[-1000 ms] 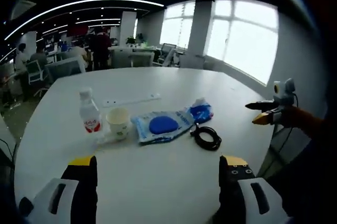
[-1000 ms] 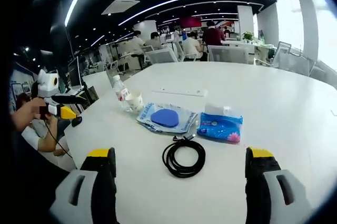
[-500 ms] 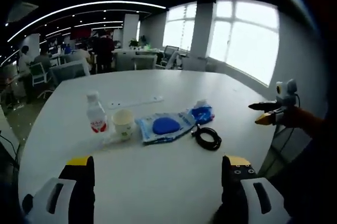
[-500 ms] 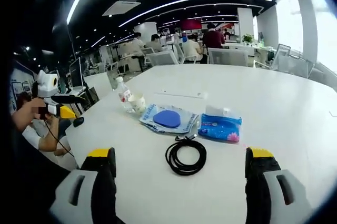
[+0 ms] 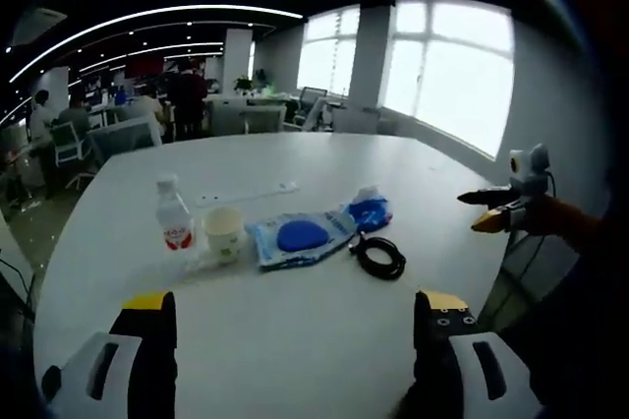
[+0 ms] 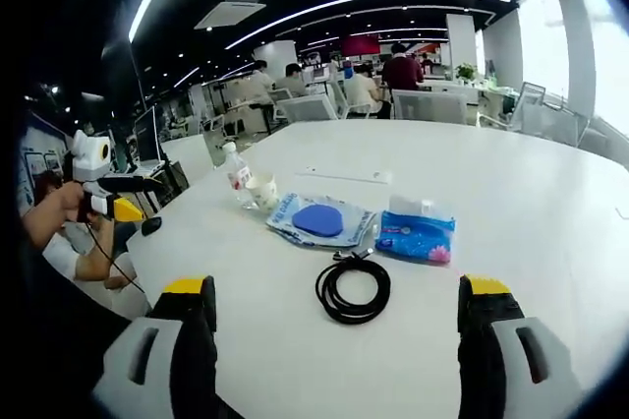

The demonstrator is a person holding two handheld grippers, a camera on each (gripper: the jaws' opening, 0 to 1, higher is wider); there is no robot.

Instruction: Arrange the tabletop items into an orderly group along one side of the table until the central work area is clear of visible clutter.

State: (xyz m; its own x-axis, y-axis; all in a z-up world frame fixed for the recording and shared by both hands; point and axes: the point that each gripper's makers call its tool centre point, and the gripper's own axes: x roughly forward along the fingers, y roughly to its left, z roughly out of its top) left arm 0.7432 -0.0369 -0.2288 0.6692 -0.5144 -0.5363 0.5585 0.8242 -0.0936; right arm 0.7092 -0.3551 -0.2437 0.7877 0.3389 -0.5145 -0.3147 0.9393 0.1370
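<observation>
On the white table [image 5: 295,321] stand a small water bottle [image 5: 173,216] with a red label and a paper cup [image 5: 224,234] beside it. To their right lie a clear bag with a blue pad [image 5: 298,236], a blue tissue pack [image 5: 370,211] and a coiled black cable [image 5: 381,257]. The same row appears as bottle [image 6: 236,174], cup [image 6: 261,190], bag [image 6: 320,219], tissue pack [image 6: 417,233] and cable [image 6: 353,288]. My left gripper [image 5: 295,326] is open above the near table. My right gripper [image 6: 337,316] is open just short of the cable. The other gripper [image 5: 501,209] [image 6: 103,198] hangs off the table edge.
A white power strip [image 5: 246,190] [image 6: 346,174] lies behind the items. The table edge [image 5: 496,271] drops off at the right of the left gripper view. Desks, chairs and people [image 6: 398,70] fill the office behind. A person's hand [image 6: 54,205] holds the left gripper.
Both views have shifted slightly with the hands. The items on the table have not moved, and both grippers stay open.
</observation>
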